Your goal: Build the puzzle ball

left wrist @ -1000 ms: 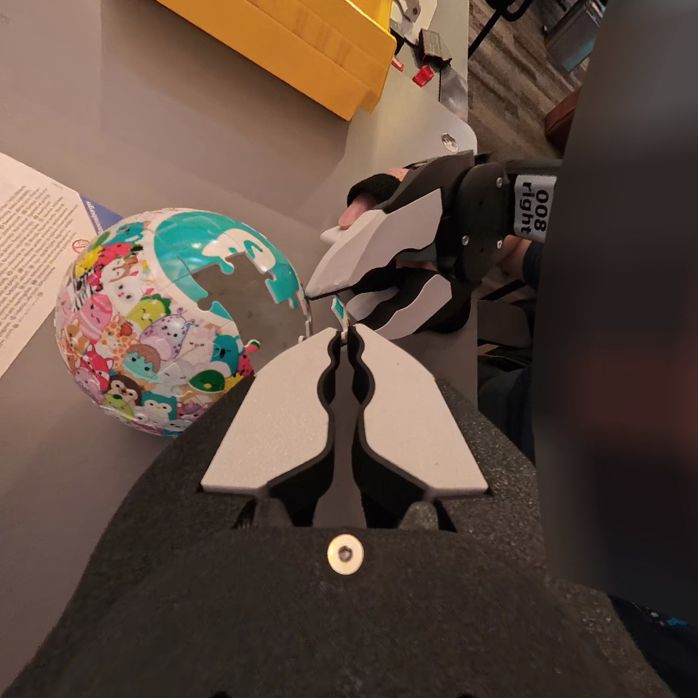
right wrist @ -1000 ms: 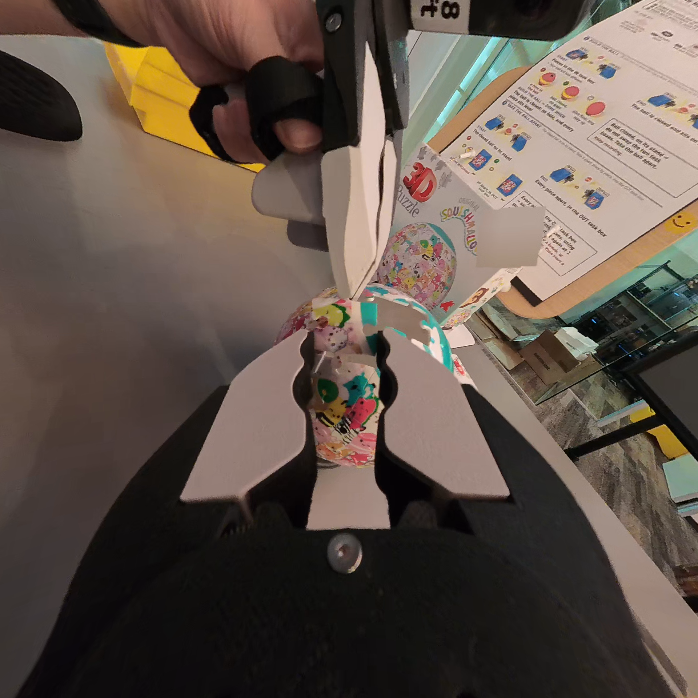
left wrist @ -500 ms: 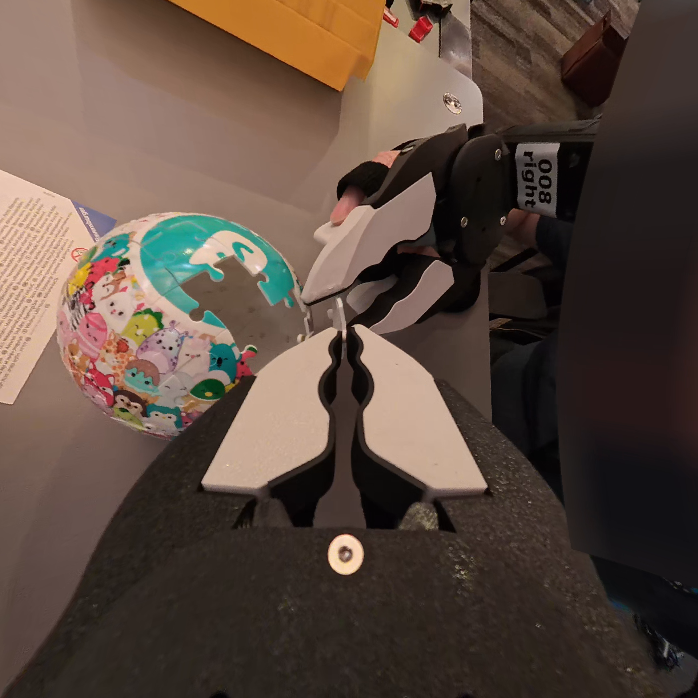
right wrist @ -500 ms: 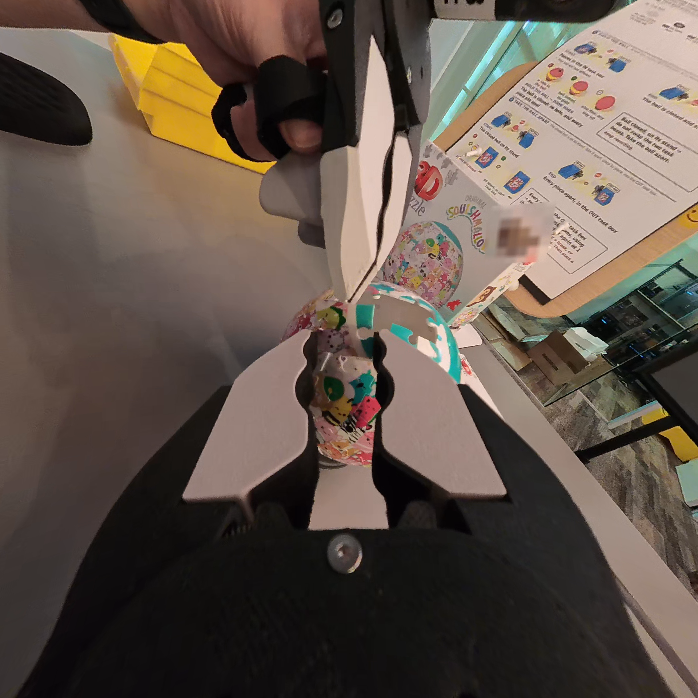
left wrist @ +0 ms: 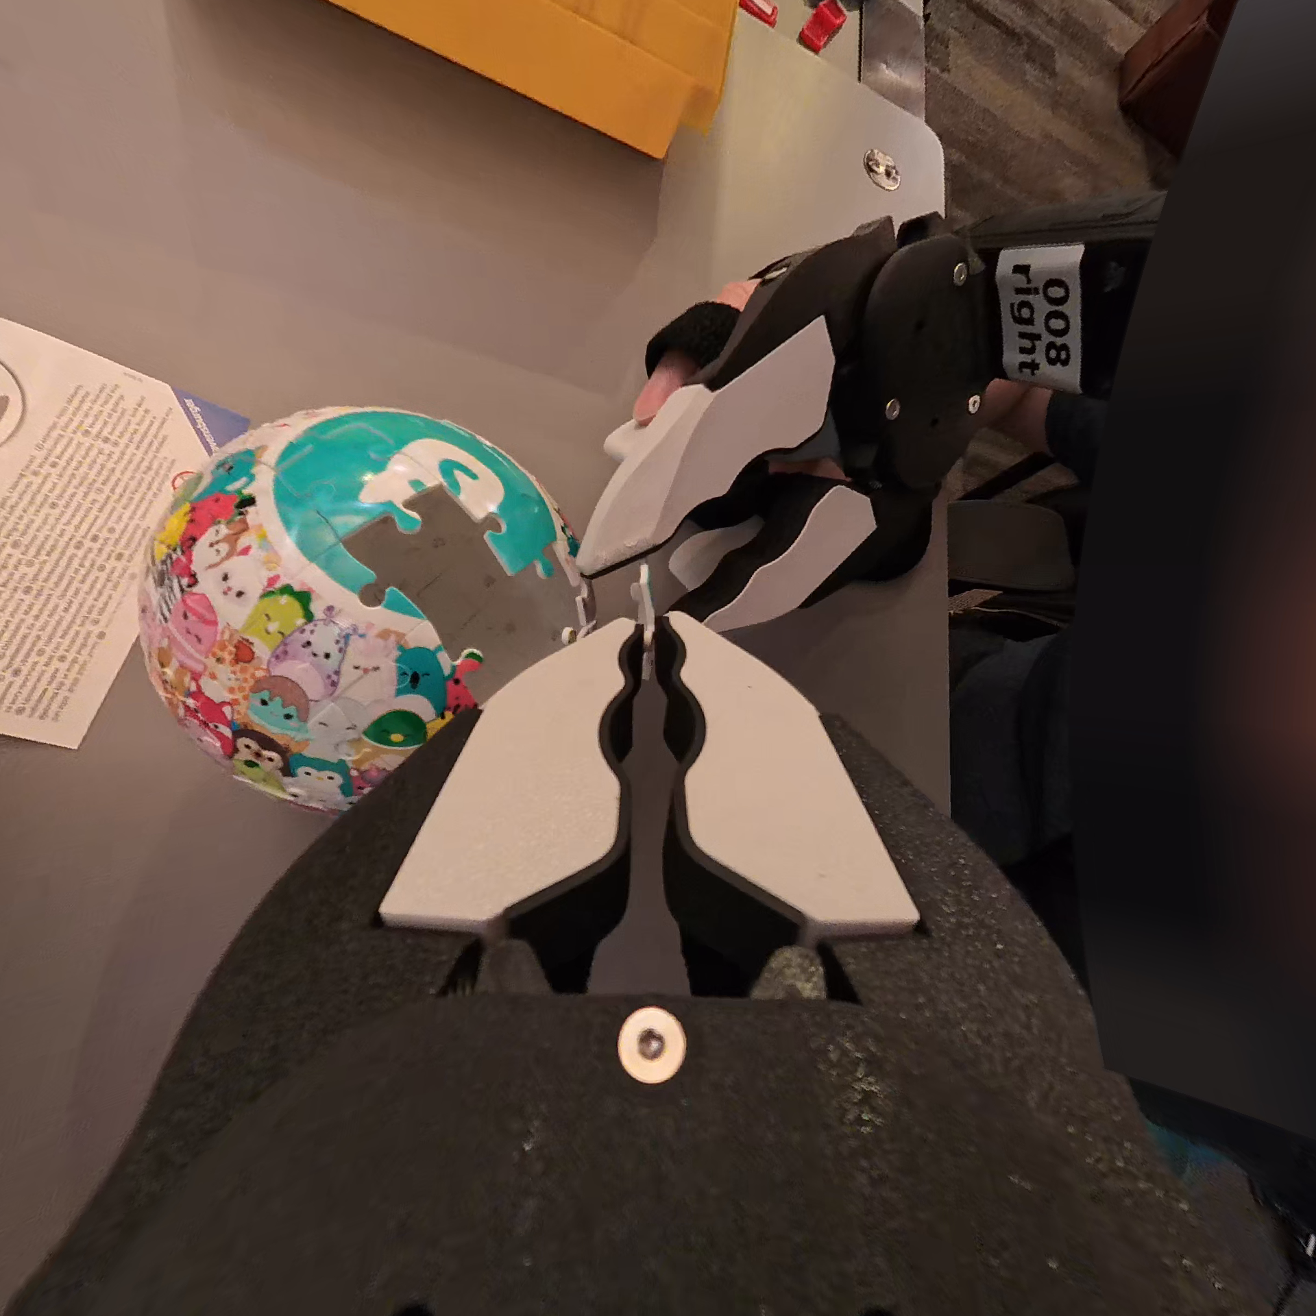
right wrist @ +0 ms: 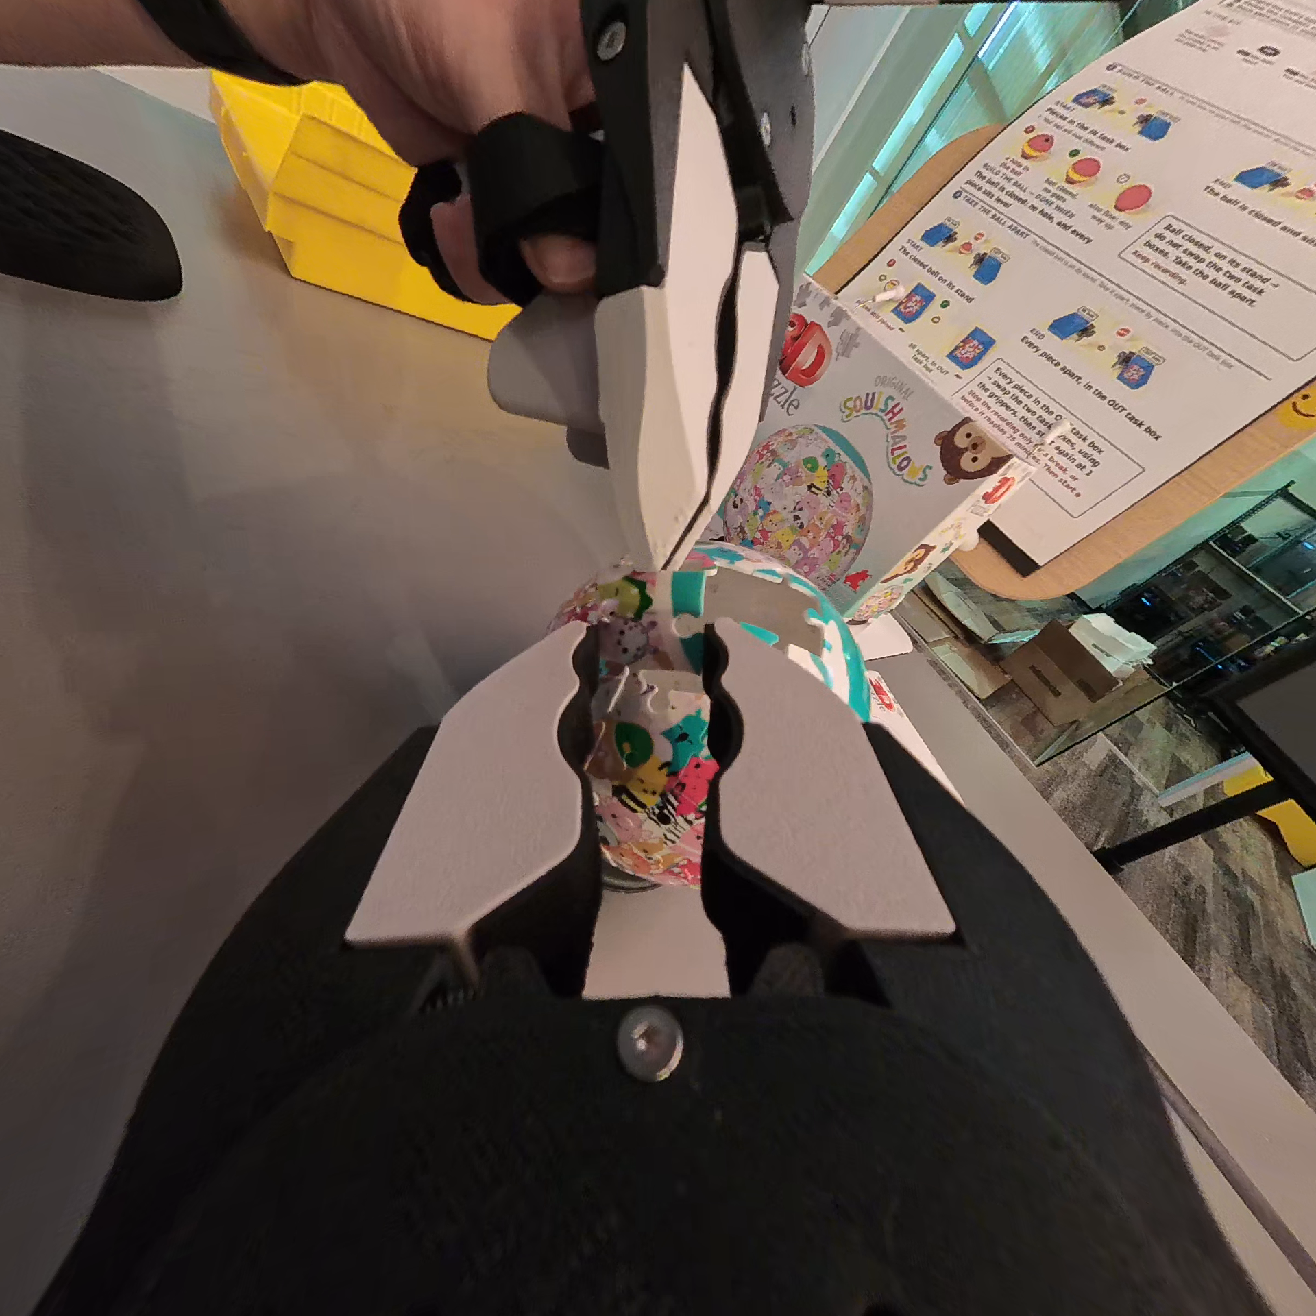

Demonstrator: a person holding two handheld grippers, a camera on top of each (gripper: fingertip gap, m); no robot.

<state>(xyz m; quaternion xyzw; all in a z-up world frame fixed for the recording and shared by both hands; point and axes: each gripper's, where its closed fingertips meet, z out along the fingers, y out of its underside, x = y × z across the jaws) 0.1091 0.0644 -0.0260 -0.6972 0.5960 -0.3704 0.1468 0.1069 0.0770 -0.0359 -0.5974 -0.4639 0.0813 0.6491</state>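
The puzzle ball (left wrist: 285, 641) stands on the grey table, covered in bright cartoon figures, with a jagged hole in its teal top. It also shows in the right wrist view (right wrist: 659, 783) behind my right fingers. My left gripper (left wrist: 646, 627) is shut on a thin white puzzle piece (left wrist: 644, 602), held edge-up just right of the ball. In the right wrist view it (right wrist: 673, 548) comes down from above, over the ball. My right gripper (right wrist: 648, 634) is open; in the left wrist view it (left wrist: 634, 566) has one finger on each side of the piece's top.
A yellow bin (left wrist: 570, 57) sits at the far side of the table. A printed leaflet (left wrist: 64, 513) lies left of the ball. The puzzle's box (right wrist: 854, 463) and an instruction board (right wrist: 1104, 249) stand behind the ball. The table edge (left wrist: 943, 498) runs close on the right. The tips of both grippers are at nearly the same place.
Both grippers stay tip to tip beside the ball. The left wrist view has tilted a little, so the ball and leaflet show more fully. The left gripper's hold on the piece is unchanged.
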